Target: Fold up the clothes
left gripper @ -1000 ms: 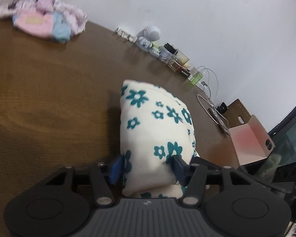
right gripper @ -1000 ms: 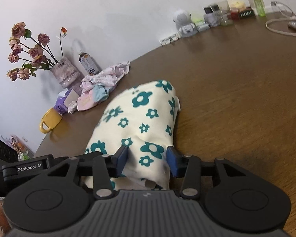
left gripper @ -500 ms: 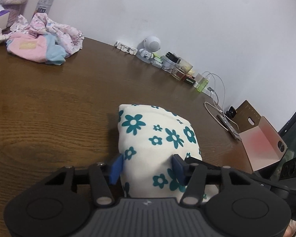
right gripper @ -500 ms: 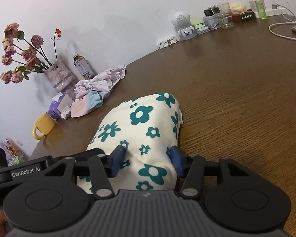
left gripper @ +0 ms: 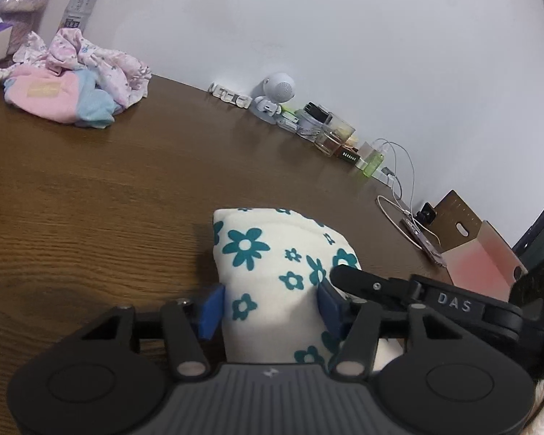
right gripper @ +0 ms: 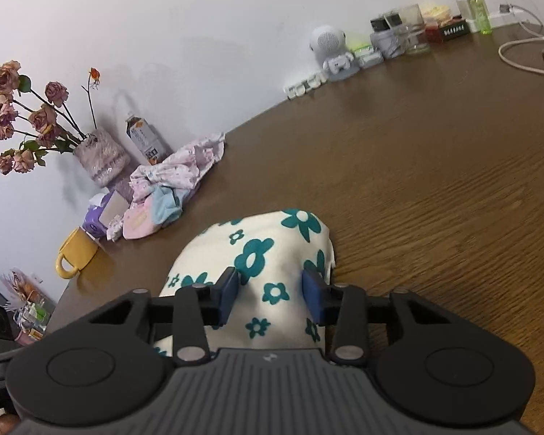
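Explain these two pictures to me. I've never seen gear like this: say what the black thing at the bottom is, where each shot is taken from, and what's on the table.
No robot here: a person holds one hand-held gripper in each hand. Each has a camera looking forward along its two blue-tipped fingers, so the black shape at the bottom is the tool itself.

One picture comes from the left gripper, the other from the right gripper. Both sets of fingers stand on either side of a folded floral cloth, with the jaws apart around it.

It lies on a brown table. Farther back is a pile of pink clothes, plus a vase of flowers, a yellow mug, a bottle and small jars along the wall.
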Available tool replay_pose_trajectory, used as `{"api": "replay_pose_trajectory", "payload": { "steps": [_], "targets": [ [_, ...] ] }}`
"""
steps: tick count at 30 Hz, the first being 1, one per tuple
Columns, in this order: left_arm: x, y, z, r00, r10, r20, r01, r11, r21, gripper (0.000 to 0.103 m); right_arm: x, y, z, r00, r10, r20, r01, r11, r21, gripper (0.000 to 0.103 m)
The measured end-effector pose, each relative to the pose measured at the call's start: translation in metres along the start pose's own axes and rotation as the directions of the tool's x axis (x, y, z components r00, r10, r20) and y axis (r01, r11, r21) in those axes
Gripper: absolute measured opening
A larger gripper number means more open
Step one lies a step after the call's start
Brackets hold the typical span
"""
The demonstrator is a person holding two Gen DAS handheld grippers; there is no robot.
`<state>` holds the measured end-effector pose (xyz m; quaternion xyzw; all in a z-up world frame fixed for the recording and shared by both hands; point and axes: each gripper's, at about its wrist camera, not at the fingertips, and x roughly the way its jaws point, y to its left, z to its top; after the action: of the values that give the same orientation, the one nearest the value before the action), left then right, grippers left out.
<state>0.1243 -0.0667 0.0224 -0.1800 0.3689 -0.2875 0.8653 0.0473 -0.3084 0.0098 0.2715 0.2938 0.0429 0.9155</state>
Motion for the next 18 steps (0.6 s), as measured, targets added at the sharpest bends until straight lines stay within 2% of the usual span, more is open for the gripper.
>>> {"api": "replay_pose_trajectory", "payload": {
  "steps": [2, 5, 6, 9, 10, 12, 15, 18],
  "targets": [
    [0.000, 0.001, 0.000, 1.000, -0.008, 0.001, 0.008, 1.000, 0.000, 0.058, -0.003, -0.002, 0.005, 1.000, 0.006, 0.016, -0.007, 1.000, 0.015, 0.045],
    [0.000, 0.003, 0.008, 1.000, -0.001, 0.014, 0.001, 1.000, -0.025, 0.070, -0.004, -0.007, 0.016, 0.999, -0.004, 0.051, 0.002, 0.999, 0.045, 0.055],
    [0.004, 0.005, 0.013, 1.000, 0.010, 0.012, -0.010, 0.999, -0.039, 0.073, 0.000, -0.008, 0.019, 0.999, -0.006, 0.048, 0.003, 0.999, 0.053, 0.055],
    [0.011, 0.009, 0.019, 1.000, 0.013, 0.005, -0.012, 0.998, -0.066, 0.072, 0.013, -0.014, 0.025, 1.000, 0.001, 0.023, -0.002, 0.997, 0.077, 0.055],
    [0.013, 0.010, 0.021, 1.000, 0.008, 0.003, -0.008, 0.997, -0.072, 0.067, 0.017, -0.016, 0.025, 1.000, 0.007, 0.012, -0.008, 0.996, 0.085, 0.054],
    [0.016, 0.012, 0.023, 1.000, -0.002, 0.000, 0.002, 0.996, -0.084, 0.053, 0.023, -0.021, 0.023, 1.000, 0.024, -0.008, -0.023, 0.994, 0.102, 0.044],
    [0.021, 0.015, 0.026, 1.000, -0.017, -0.006, 0.016, 0.995, -0.101, 0.054, 0.024, -0.025, 0.026, 0.999, 0.040, 0.003, -0.040, 0.992, 0.116, 0.044],
    [0.025, 0.017, 0.031, 1.000, -0.027, -0.004, 0.026, 0.993, -0.115, 0.066, 0.023, -0.027, 0.031, 0.998, 0.054, 0.023, -0.056, 0.990, 0.128, 0.050]
  ]
}}
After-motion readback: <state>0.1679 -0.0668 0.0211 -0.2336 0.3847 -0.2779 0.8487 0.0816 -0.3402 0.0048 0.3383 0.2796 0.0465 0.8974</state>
